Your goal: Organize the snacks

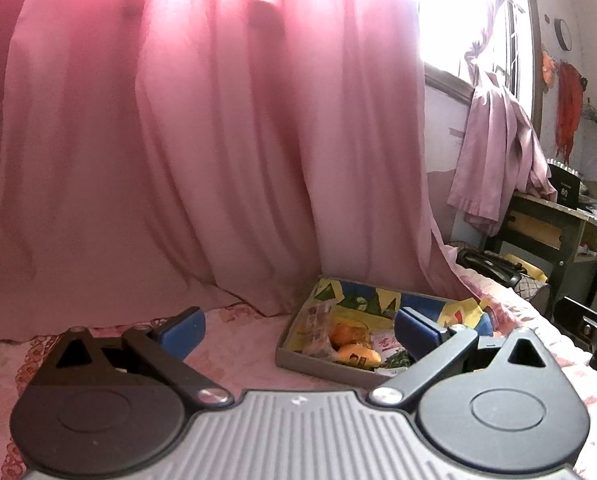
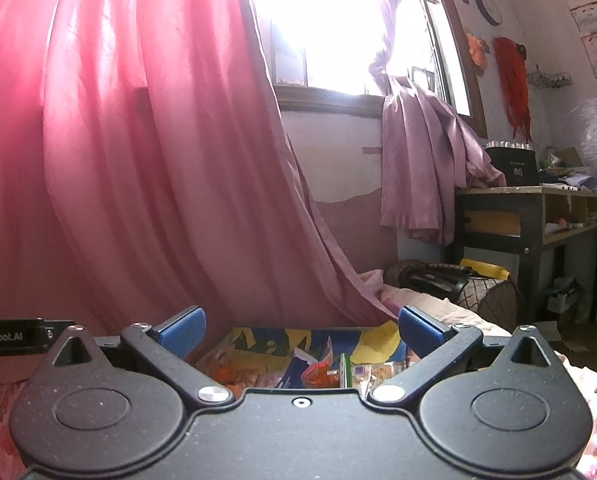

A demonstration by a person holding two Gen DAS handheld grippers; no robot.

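We hold both grippers low over the pink bedspread (image 1: 250, 344), each with its blue-padded fingers spread wide and gripping nothing. The left gripper (image 1: 300, 330) sits to the left of the shallow grey box (image 1: 322, 369), which lies on the bed near the foot of the pink curtain (image 1: 178, 160); the right gripper (image 2: 301, 330) hovers just at the box's near edge. Inside are the snack packets (image 2: 322, 372), jumbled and overlapping, with a yellow-orange pack (image 1: 358, 354) near the middle. We judge them light, soft and crinkly, their film likely slippery, so a pinch on a sealed edge or corner should hold better than squeezing the puffed middle. Our own gripper bodies cover the near part of the box, window glare washes out detail, and we cannot read the labels or count the packets.
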